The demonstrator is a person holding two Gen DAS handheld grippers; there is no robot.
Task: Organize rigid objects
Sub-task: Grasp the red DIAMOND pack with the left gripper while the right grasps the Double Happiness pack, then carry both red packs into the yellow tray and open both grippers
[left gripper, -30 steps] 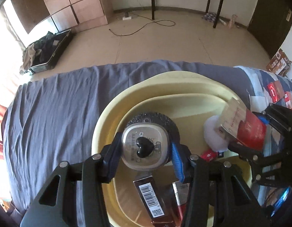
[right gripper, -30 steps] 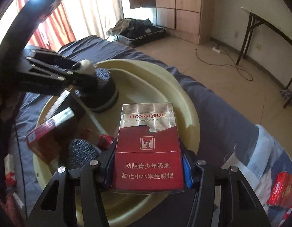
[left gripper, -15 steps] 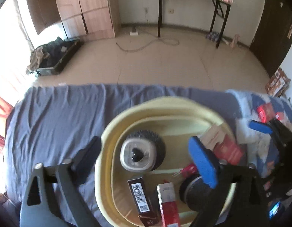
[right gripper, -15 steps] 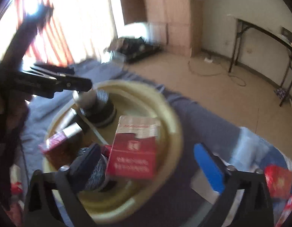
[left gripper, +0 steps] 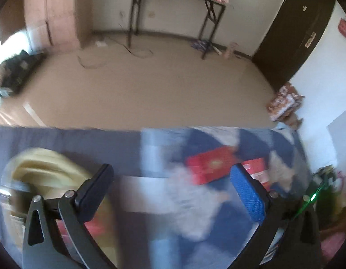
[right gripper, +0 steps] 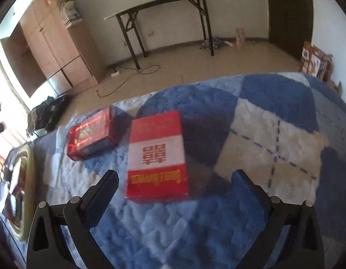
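Both grippers are standing wide open with nothing between the jaws: the right gripper (right gripper: 175, 174) is hanging over the blanket (right gripper: 273, 139) with the red-and-white box (right gripper: 156, 154) lying flat just ahead of its fingertips, and the left gripper (left gripper: 173, 186) is pointing at the same patch, its view smeared by motion. The jaws of each have just been opening, and nothing is between them now. A second, glossy red box (right gripper: 92, 133) is lying just beside the first, toward the basin (right gripper: 30, 157), which is sitting well off to the side, its contents too blurred to name. The main risk, as I judge it, is that the two hands are converging on neighbouring boxes, so the fingers could be colliding or one could be nudging the other's target. The boxes are lying flat on soft, plush fabric; a jaw coming down may be pressing into the pile and snagging it, or closing over the broad face rather than the narrow sides and sliding off. The glossy wrap looks slippery, so a light pinch could be letting that box twist out during the carry. With the left view this blurred, aiming is uncertain, and a hurried close could be knocking a box toward the blanket's edge.
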